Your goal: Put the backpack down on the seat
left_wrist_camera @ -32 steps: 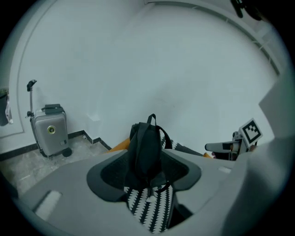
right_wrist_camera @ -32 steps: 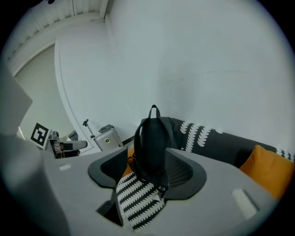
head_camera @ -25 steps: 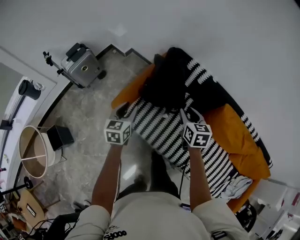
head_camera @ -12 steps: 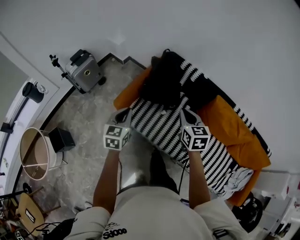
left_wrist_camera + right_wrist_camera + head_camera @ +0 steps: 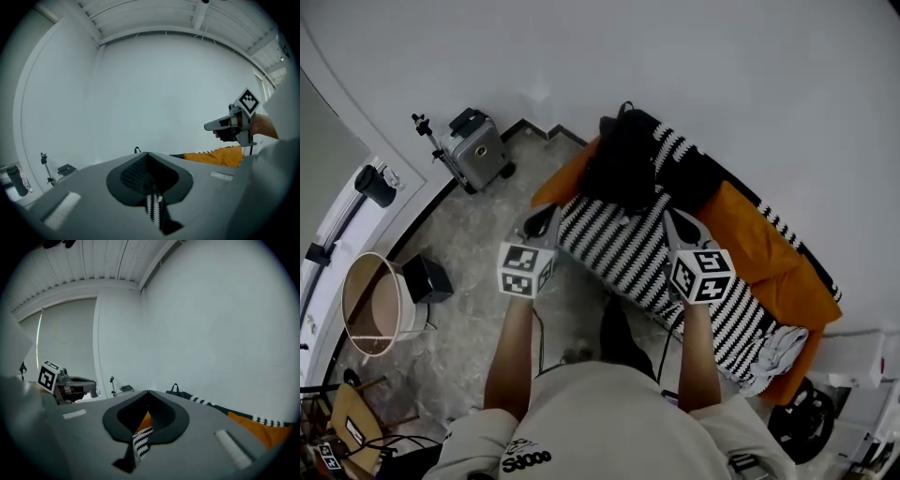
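The left gripper's (image 5: 547, 214) fingers (image 5: 133, 176) are clenched tip to tip with nothing caught between them; only a sliver of striped cloth shows through the slot below where they meet. The right gripper's (image 5: 669, 215) fingers (image 5: 161, 416) are pressed together the same way and are just as empty. The person holds both grippers out in front, side by side but well apart, pointing toward the sofa (image 5: 769, 262). Neither one touches the backpack (image 5: 623, 169). The black backpack sits on the seat at the sofa's far left end, upright against the white wall (image 5: 722, 84), resting on the black-and-white striped blanket (image 5: 619, 248) that covers the orange cushions. Off to the left, on the grey marble floor (image 5: 478, 234), a grey hard case (image 5: 478, 150) stands by the wall, and nearer the person there is a round drum-shaped shade (image 5: 375, 305) with a small black box (image 5: 427, 278) just beside it.
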Demonstrator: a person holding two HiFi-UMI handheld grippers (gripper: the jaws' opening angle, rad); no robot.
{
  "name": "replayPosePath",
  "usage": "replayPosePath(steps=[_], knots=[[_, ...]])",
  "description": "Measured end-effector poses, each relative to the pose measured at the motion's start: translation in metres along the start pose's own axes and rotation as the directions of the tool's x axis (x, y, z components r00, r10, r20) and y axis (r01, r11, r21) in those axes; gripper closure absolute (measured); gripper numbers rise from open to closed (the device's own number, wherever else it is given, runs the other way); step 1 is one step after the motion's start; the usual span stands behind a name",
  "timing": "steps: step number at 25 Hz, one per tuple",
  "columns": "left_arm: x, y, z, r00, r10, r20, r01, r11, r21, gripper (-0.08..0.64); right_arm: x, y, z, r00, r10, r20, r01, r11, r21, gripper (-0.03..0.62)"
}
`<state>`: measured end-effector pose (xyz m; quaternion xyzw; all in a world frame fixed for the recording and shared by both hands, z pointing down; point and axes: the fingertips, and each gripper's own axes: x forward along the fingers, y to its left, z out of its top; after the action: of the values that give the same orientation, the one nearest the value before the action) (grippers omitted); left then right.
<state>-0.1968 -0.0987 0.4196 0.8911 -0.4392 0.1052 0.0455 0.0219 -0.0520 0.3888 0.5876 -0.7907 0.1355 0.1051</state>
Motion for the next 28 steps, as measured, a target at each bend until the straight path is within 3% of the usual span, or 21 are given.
replayPosePath(steps=[3, 12, 19, 28], knots=[[-0.025, -0.012, 0.019, 0.999, -0.001, 0.038, 0.000, 1.000, 0.028, 0.549, -0.029, 0.013, 0.012, 0.999, 0.021, 0.038, -0.021, 1.000, 0.013, 0.589], [-0.083, -0.056, 0.067, 0.992, -0.031, 0.119, 0.018, 0.994, 0.107, 0.549, -0.097, 0.045, 0.039, 0.994, 0.026, 0.108, -0.014, 0.993, -0.113, 0.589], [-0.116, -0.088, 0.089, 0.985, -0.079, 0.152, 0.052, 0.984, 0.170, 0.549, -0.135, 0.072, 0.061, 0.984, 0.053, 0.169, -0.024, 0.984, -0.174, 0.589], [-0.157, -0.109, 0.106, 0.976, -0.103, 0.193, 0.066, 0.979, 0.193, 0.549, -0.169, 0.095, 0.067, 0.976, 0.087, 0.201, -0.047, 0.980, -0.195, 0.589]])
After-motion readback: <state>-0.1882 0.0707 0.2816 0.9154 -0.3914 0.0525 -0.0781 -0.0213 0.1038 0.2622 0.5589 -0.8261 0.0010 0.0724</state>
